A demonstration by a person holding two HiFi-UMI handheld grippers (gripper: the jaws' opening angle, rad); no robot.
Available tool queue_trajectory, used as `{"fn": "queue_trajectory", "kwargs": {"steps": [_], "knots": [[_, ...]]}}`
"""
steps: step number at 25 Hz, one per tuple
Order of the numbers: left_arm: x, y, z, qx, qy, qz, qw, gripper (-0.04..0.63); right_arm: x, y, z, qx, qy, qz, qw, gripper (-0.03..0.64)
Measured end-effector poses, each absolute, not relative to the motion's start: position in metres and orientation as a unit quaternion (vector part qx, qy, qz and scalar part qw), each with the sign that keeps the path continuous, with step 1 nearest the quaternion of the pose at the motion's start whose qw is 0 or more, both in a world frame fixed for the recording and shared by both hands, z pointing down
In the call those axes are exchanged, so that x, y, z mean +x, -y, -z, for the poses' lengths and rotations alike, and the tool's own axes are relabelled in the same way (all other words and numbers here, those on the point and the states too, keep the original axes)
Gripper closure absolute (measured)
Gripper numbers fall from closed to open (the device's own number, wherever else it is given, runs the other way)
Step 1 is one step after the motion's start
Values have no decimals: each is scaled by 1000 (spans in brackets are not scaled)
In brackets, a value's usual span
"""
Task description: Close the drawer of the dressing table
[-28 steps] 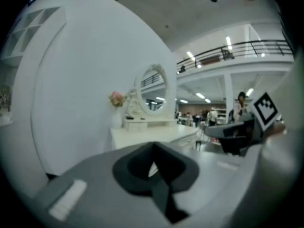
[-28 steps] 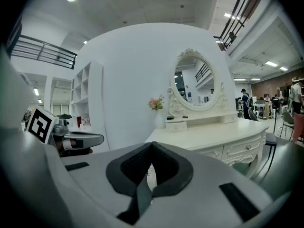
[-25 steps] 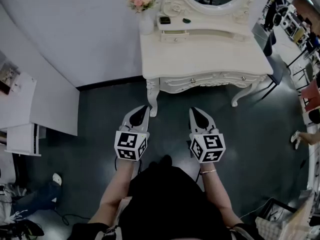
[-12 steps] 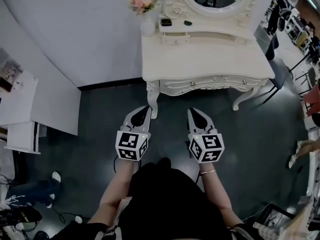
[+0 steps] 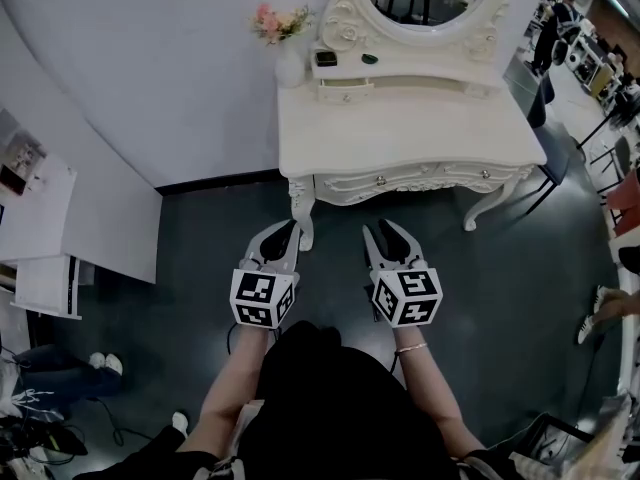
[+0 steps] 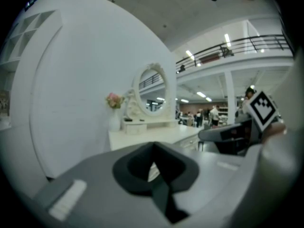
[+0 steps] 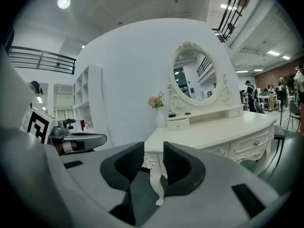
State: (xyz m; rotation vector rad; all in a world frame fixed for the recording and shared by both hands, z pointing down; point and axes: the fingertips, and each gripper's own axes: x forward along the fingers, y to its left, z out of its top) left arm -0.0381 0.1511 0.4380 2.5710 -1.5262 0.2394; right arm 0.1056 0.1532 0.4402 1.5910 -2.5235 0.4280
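Note:
The white dressing table (image 5: 410,133) with an oval mirror stands against the curved wall ahead. On its raised back shelf a small drawer (image 5: 346,91) juts forward; it also shows in the right gripper view, small drawer (image 7: 179,123). Two knobbed front drawers (image 5: 380,180) sit flush under the top. Both grippers hover over the dark floor, short of the table's front. The left gripper (image 5: 283,230) is shut and holds nothing, its pads meeting (image 6: 153,163). The right gripper (image 5: 385,232) is open; its jaws have just been opening, with only air between the pads (image 7: 153,160).
A vase of pink flowers (image 5: 290,60) stands at the table's back left corner. The carved table leg (image 5: 300,208) is just ahead of the left gripper. A white cabinet (image 5: 40,228) is at the left, a chair (image 5: 548,118) to the table's right, and someone's feet (image 5: 100,364) at lower left.
The right gripper's jaws went from shut to parted. Both grippers stayed almost where they were. The feet at the lower left shifted.

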Motion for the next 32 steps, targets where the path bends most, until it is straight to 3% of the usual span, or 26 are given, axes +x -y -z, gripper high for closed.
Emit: {"fn": "queue_trajectory", "kwargs": {"steps": [15,32], "knots": [[-31,-114,-452,857,499,-93,86,589,101,-112,-454,521,834,-163,80,472],[-49,49,-457,869,477,-88,97,589,86,45,-458,542,820,-158,97,472]]}}
